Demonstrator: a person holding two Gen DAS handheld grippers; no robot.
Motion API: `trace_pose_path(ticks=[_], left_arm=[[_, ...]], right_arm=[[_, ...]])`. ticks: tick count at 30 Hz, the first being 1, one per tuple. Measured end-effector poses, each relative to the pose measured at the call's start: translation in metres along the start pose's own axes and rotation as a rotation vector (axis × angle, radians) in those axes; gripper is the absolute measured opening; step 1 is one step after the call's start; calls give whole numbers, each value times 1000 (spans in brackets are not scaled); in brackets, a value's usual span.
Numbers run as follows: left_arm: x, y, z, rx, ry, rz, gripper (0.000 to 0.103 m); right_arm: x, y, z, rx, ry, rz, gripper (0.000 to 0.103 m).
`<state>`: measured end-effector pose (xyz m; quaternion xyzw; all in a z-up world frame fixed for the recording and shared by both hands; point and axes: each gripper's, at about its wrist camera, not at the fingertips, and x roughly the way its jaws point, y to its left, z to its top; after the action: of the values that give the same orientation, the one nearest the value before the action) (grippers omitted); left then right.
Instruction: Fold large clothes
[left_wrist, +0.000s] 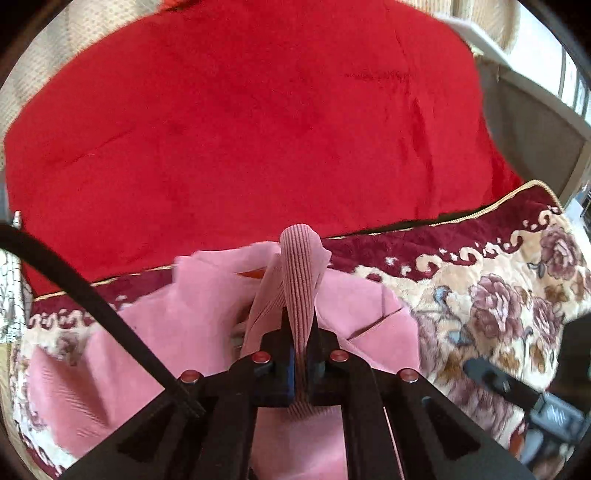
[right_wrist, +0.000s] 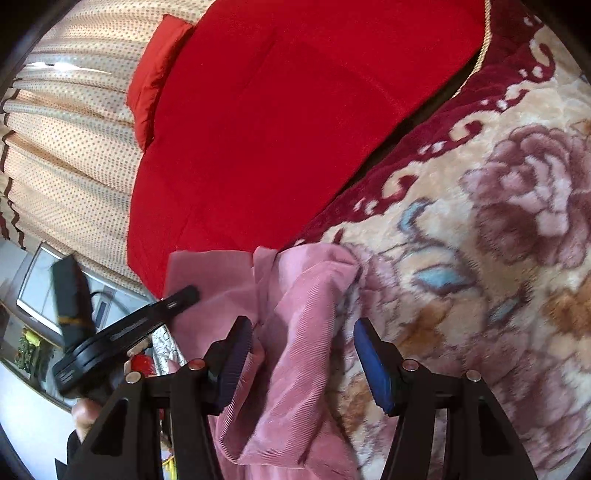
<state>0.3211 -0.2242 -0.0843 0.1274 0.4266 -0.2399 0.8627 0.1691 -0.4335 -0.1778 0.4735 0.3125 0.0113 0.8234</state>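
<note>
A pink ribbed garment (left_wrist: 192, 306) lies crumpled on the floral blanket (left_wrist: 498, 295). My left gripper (left_wrist: 300, 325) is shut on a raised fold of it (left_wrist: 300, 258), which stands up between the closed jaws. In the right wrist view the same pink garment (right_wrist: 310, 295) runs as a long twisted strip between the fingers of my right gripper (right_wrist: 303, 343). That gripper is open: the blue pad (right_wrist: 373, 369) stands clear of the cloth, and the dark pad (right_wrist: 236, 354) sits against its edge. The left tool's black body (right_wrist: 110, 339) shows at the left, held by a hand (right_wrist: 85, 413).
A red quilt (left_wrist: 258, 122) covers the bed beyond the blanket's dark red border (left_wrist: 406, 236), with a red pillow (right_wrist: 159, 74) at its far end. A dotted curtain (right_wrist: 74, 129) hangs behind. A screen (right_wrist: 37, 291) and small clutter stand at the left.
</note>
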Motion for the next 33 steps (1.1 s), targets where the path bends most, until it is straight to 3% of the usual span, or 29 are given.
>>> trace_pose_path(ticks=[4, 7, 9, 12, 15, 20, 24, 30, 33], left_arm=[[-32, 38, -20, -4, -24, 7, 5], [-47, 80, -43, -38, -7, 74, 7], [-49, 105, -58, -74, 22, 108, 16], [-57, 139, -81, -114, 43, 163, 50], [-66, 157, -99, -132, 43, 171, 52], [-57, 160, -112, -181, 58, 113, 58], [-40, 157, -106, -253, 68, 77, 78], [-1, 141, -84, -359, 127, 6, 78], [20, 126, -67, -352, 168, -9, 80]], right_arm=[[13, 19, -12, -73, 24, 23, 62], [25, 37, -25, -137, 57, 45, 62], [34, 50, -35, -190, 75, 38, 62], [45, 65, -49, -264, 94, 13, 62], [54, 73, -63, -295, 122, 17, 62], [66, 83, -77, -311, 165, 36, 62], [67, 81, -76, -282, 160, 34, 62], [63, 70, -65, -226, 157, 36, 62], [60, 63, -58, -194, 144, 43, 62]])
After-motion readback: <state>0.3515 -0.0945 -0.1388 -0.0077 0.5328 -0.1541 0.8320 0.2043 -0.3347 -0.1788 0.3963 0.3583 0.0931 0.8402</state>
